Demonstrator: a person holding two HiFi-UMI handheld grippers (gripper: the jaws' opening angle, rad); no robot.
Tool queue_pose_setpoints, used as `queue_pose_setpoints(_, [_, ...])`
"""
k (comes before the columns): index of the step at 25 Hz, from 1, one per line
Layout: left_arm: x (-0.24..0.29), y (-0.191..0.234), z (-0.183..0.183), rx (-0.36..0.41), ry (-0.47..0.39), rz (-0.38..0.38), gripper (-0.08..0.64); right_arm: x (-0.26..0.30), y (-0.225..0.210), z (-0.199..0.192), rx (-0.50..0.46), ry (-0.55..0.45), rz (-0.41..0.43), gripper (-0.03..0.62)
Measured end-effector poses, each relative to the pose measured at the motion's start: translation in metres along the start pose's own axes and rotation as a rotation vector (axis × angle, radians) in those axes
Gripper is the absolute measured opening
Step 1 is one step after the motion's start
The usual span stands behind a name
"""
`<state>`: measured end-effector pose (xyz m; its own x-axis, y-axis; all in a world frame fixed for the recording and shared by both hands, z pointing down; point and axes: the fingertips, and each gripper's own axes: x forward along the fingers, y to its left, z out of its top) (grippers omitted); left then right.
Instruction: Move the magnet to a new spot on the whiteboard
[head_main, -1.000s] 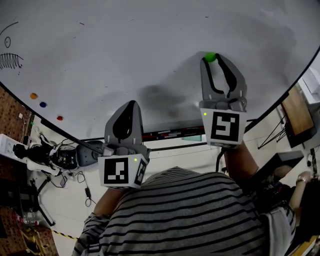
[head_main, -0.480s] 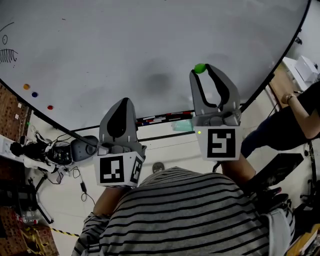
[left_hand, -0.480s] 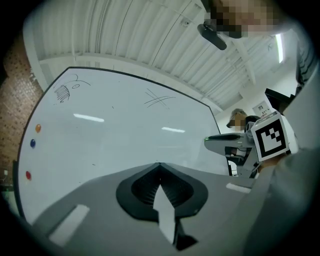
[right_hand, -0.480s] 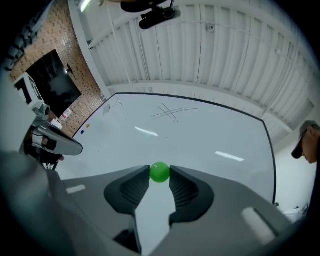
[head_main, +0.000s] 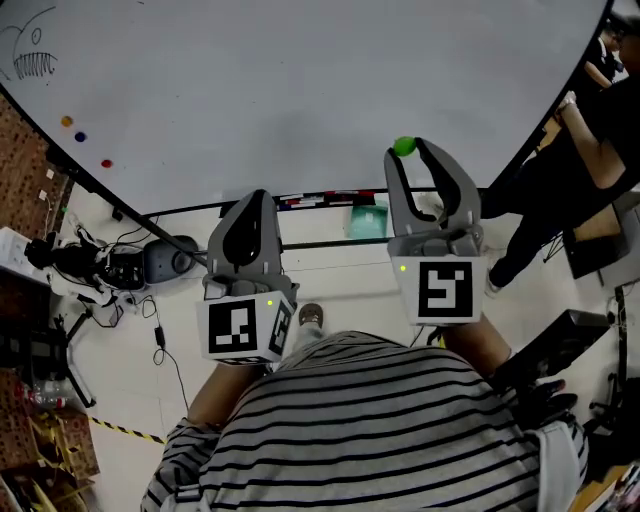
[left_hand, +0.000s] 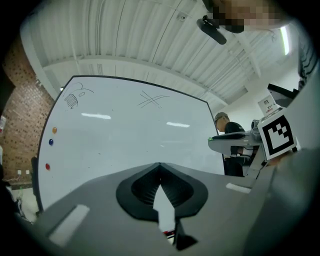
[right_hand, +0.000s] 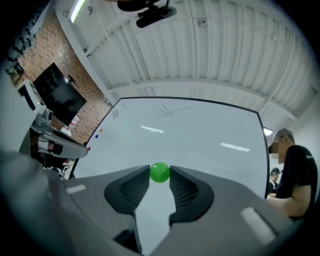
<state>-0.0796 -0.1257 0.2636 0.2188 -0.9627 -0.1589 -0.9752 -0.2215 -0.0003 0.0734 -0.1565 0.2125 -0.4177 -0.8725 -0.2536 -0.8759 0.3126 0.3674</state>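
A big white board (head_main: 300, 90) fills the space in front of you, with a brick wall (head_main: 25, 180) by its left edge and a white ribbed ceiling (right_hand: 200, 55) above. Your right gripper (head_main: 417, 150) is pinching the green magnet (head_main: 404, 147) between its two tips. The ball sits right at the ends of the jaws (right_hand: 160, 172). The magnet is held out in front of the lower right part of the board and is not touching it. Your left gripper (head_main: 256, 195) is squeezed closed with nothing in it, low down near the bottom edge of the board. Three small dots, orange (head_main: 66, 122), blue (head_main: 80, 137) and red (head_main: 107, 163), sit in a row near the left edge. A person in black (head_main: 590, 120) stands past the right edge.
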Motion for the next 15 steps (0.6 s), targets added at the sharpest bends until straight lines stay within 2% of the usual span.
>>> queue_pose_setpoints(6, [-0.005, 0.003, 0.004, 0.016, 0.003, 0.013, 0.017, -0.001, 0.008, 0.002, 0.023, 0.007, 0.018, 0.124])
queue_pose_setpoints(15, [-0.002, 0.012, 0.017, 0.025, -0.008, 0.005, 0.015, 0.005, 0.01, 0.009, 0.025, 0.01, -0.005, 0.124])
